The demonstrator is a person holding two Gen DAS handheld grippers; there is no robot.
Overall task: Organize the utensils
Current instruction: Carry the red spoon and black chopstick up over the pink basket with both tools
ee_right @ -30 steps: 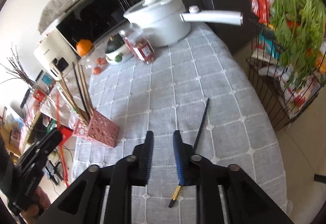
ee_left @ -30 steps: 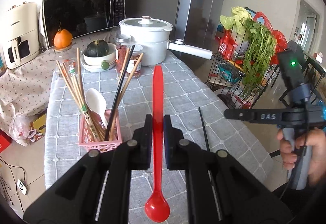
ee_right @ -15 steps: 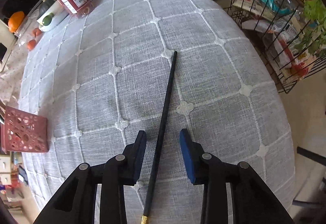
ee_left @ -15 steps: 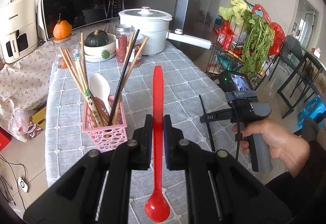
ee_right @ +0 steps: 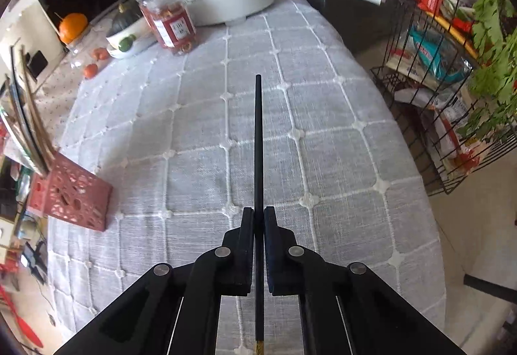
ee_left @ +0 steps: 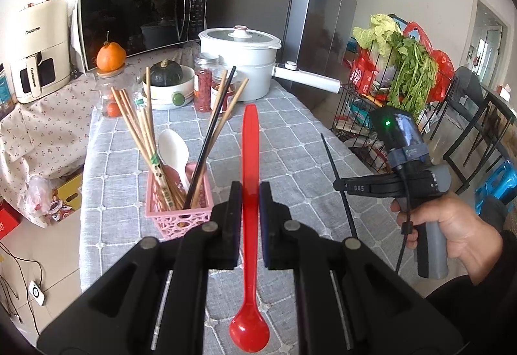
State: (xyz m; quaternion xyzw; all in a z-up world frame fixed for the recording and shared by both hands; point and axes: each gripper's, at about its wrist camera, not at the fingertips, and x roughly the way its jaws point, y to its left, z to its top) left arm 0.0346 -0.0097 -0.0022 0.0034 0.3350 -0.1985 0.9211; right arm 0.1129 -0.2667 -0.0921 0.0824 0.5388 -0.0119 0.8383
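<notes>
Left tongs (ee_left: 250, 193) clamped on long red plastic spoon (ee_left: 250, 161), gripped mid-handle; bowl end hangs back under the tongs, flat handle end sticks out ahead. Right tongs (ee_right: 258, 219) closed on thin black chopstick (ee_right: 258, 145), held toward its gold-tipped rear end, most of the shaft pointing forward over the grey checked tablecloth (ee_right: 323, 145); can't tell if the tip is off the cloth.

Pink perforated plastic basket (ee_left: 179, 209) sits ahead-left of the left tongs, just beside them, already holding wooden chopsticks (ee_left: 142, 135), a white spoon (ee_left: 174, 151) and one black chopstick. From the right tongs it's far left.

Handling, judged: both items light and stiff. Spoon plastic is smooth, may slip or pivot in the pads; mid-handle hold looks balanced. Chopstick is narrow, could roll or swing between the pads; a hold nearer the middle would be steadier. Neither looks fragile. Basket is light and crowded, may tip if poked.
</notes>
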